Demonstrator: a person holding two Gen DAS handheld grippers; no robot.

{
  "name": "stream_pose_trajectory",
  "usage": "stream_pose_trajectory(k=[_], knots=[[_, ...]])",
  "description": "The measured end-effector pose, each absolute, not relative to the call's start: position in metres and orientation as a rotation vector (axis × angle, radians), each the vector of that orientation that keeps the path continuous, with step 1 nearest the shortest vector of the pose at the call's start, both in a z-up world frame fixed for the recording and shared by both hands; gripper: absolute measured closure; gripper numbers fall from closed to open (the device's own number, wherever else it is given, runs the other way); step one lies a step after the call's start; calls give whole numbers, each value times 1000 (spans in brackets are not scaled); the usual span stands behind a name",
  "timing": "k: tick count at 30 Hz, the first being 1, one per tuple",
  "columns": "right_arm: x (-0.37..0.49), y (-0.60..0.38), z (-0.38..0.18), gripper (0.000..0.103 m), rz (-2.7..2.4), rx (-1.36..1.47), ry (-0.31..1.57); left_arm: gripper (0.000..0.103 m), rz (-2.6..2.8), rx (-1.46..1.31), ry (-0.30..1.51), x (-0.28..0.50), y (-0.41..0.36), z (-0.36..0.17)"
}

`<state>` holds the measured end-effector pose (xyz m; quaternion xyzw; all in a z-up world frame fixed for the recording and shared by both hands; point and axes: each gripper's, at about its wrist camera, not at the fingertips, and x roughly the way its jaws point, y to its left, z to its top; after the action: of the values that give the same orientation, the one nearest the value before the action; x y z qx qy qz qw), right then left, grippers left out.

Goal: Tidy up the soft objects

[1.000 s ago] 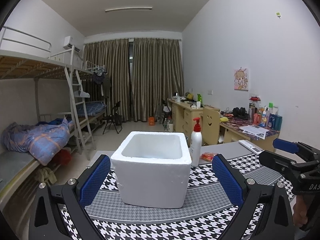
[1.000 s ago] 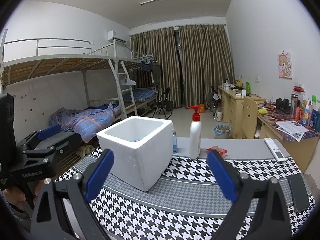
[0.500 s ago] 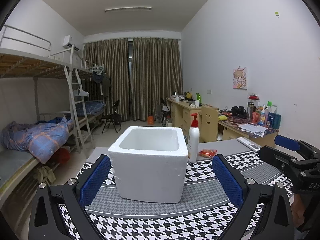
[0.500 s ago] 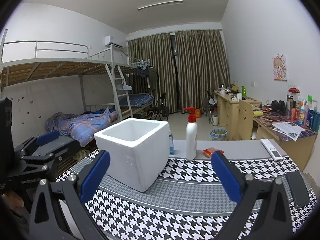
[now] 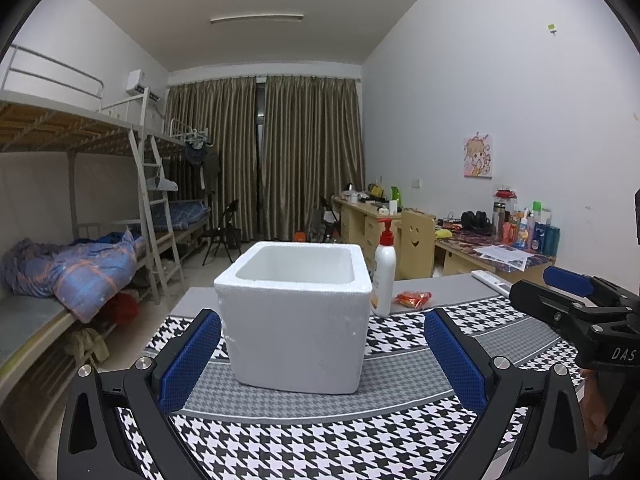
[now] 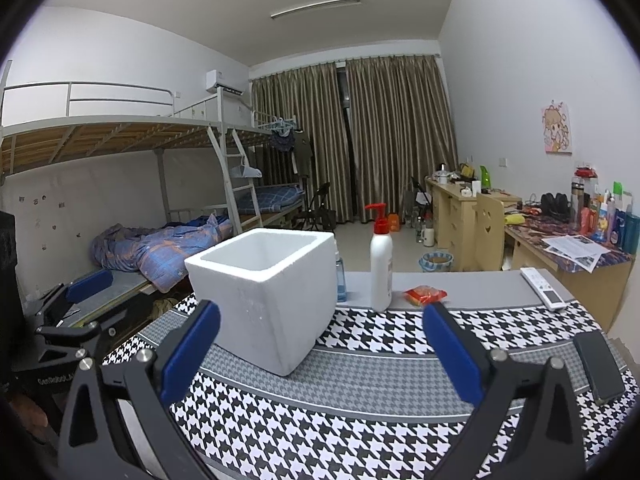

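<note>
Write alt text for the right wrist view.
An open right gripper hovers over a houndstooth-patterned table, facing a white foam box with a pump bottle and a red packet behind it. The left gripper shows at the left edge, a dorm room beyond.

A white foam box (image 5: 294, 316) stands upright and open-topped on the houndstooth cloth, just ahead of the left fingers (image 5: 188, 360) and centred between them; nothing shows inside it. A small red-orange soft packet (image 5: 412, 298) lies flat on the grey table (image 5: 448, 288) beyond the right-hand finger, apart from the box.
</note>
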<state>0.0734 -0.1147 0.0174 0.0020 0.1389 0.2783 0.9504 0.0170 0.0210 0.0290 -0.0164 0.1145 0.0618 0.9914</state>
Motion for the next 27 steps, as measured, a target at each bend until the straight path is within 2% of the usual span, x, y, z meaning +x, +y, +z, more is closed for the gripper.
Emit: stream_pose_trajectory(k=[27], knots=[[61, -118, 2, 1, 568, 6, 266, 1, 180, -57, 197, 6, 25, 13]])
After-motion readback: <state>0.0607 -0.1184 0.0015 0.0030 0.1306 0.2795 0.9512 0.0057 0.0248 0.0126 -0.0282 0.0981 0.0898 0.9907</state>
